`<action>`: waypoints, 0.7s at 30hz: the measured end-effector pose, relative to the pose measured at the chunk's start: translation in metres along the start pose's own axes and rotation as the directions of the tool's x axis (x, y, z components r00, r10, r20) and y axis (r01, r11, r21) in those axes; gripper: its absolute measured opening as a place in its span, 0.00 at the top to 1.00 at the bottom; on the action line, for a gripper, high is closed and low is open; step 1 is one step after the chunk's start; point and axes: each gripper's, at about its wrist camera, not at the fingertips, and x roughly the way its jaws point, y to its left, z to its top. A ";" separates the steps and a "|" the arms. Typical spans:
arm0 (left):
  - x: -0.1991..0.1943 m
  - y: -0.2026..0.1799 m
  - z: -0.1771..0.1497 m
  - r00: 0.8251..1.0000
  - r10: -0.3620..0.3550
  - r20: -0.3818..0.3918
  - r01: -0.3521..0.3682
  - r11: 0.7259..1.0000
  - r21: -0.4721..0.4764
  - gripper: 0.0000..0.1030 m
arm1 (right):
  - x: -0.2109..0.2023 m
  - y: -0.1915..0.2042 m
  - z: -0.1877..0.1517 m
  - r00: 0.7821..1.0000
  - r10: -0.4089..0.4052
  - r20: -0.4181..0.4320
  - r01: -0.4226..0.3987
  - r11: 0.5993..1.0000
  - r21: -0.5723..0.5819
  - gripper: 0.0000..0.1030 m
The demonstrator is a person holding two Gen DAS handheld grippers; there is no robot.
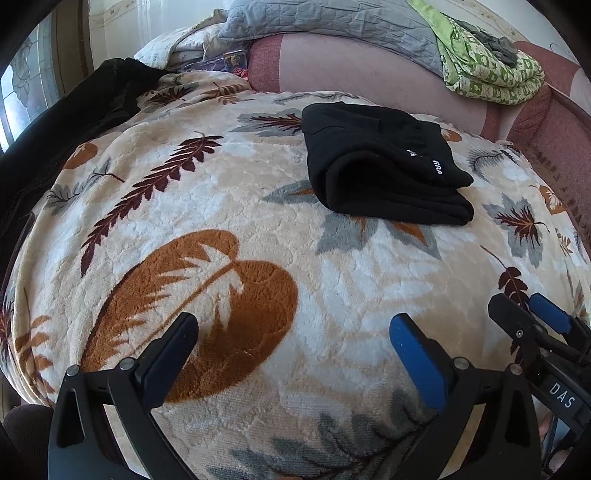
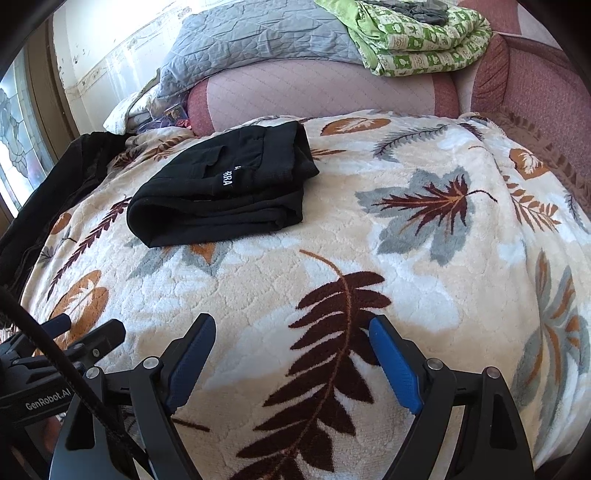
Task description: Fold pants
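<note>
Black pants point(image 1: 384, 166) lie folded into a compact bundle on the leaf-patterned blanket point(image 1: 258, 184), with white lettering on top; they also show in the right wrist view point(image 2: 225, 188). My left gripper point(image 1: 295, 332) is open and empty, well short of the pants, near the blanket's front edge. My right gripper point(image 2: 291, 336) is open and empty, also near the front edge, to the right of the left one. The right gripper shows in the left wrist view point(image 1: 532, 314), and the left gripper shows in the right wrist view point(image 2: 85, 332).
A pink sofa back point(image 1: 369, 66) stands behind the blanket. A grey quilt point(image 1: 332, 22) and a green patterned blanket point(image 1: 491, 70) lie on it. Another dark garment point(image 1: 74, 107) lies at the far left. A window point(image 2: 18, 140) is at the left.
</note>
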 end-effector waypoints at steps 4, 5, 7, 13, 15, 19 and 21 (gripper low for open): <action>-0.002 0.001 0.000 1.000 -0.001 0.003 0.001 1.000 -0.008 0.00 | 0.001 0.001 0.000 1.000 -0.007 0.001 0.007 1.000 -0.010 0.14; -0.002 0.001 0.001 1.000 -0.002 0.004 0.002 1.000 -0.006 0.00 | 0.001 0.001 0.000 1.000 -0.008 0.001 0.008 1.000 -0.011 0.14; -0.002 0.000 0.001 1.000 -0.002 0.004 0.002 1.000 -0.003 0.00 | 0.002 0.002 -0.001 1.000 -0.011 -0.001 0.011 1.000 -0.014 0.14; 0.000 -0.001 0.000 1.000 -0.006 -0.005 0.006 1.000 0.004 0.00 | 0.003 0.001 0.000 1.000 -0.010 -0.005 0.010 1.000 -0.019 0.14; 0.001 -0.001 0.000 1.000 -0.006 -0.009 0.006 1.000 0.004 0.00 | 0.003 0.002 -0.001 1.000 -0.010 -0.006 0.010 1.000 -0.021 0.14; 0.001 -0.002 -0.001 1.000 -0.007 -0.011 0.007 1.000 0.007 0.00 | 0.004 0.003 -0.001 1.000 -0.012 -0.007 0.012 1.000 -0.028 0.14; 0.001 -0.002 -0.001 1.000 -0.010 -0.011 0.011 1.000 0.009 0.00 | 0.004 0.003 -0.001 1.000 -0.013 -0.008 0.012 0.999 -0.031 0.14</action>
